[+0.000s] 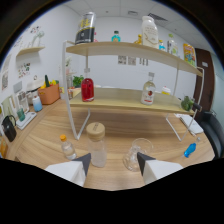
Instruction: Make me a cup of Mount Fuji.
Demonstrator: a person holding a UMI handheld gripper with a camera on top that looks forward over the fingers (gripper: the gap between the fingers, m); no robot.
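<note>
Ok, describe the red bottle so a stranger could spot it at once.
Find the two-tier wooden shelf with white metal legs standing on the wooden table. On its lower tier, toward the end nearer the orange basket, stands the red bottle. It is the only bottle filled with deep red liquid; the other bottle on that tier is pale with a fruit label.

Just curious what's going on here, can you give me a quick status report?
Tool open, holding nothing. Wooden-lidded clear glass jar and clear glass cup stand just ahead of the fingers on the wooden table. Small orange-capped bottle stands beside the jar.
</note>
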